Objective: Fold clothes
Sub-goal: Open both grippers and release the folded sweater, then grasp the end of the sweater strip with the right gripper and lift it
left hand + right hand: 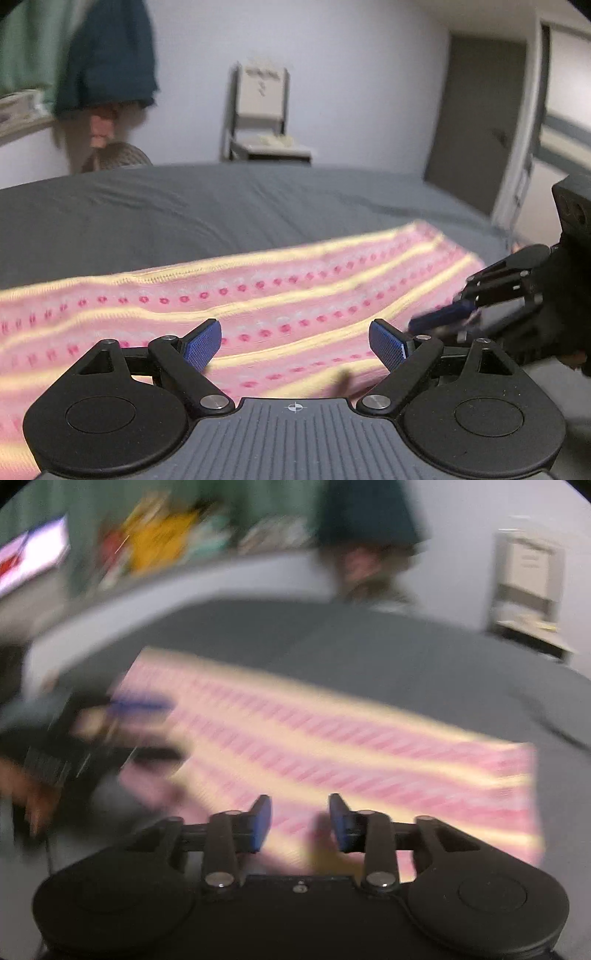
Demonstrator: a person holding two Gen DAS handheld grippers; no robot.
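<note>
A pink and yellow striped knit garment [258, 295] lies folded flat on a dark grey bed sheet [184, 206]. My left gripper [295, 343] hovers open just above its near edge, nothing between the blue pads. The right gripper [443, 317] shows at the right of the left wrist view, its blue fingers close over the garment's right end. In the blurred right wrist view the garment [351, 746] stretches across the bed and my right gripper [300, 821] is open above its near edge. The left gripper [140, 709] appears smeared at the left.
A pale chair [262, 114] stands against the far wall behind the bed. Dark teal clothing [107, 55] hangs at the upper left. A grey door [476, 125] is at the right. A shelf with colourful items [159, 542] runs behind the bed.
</note>
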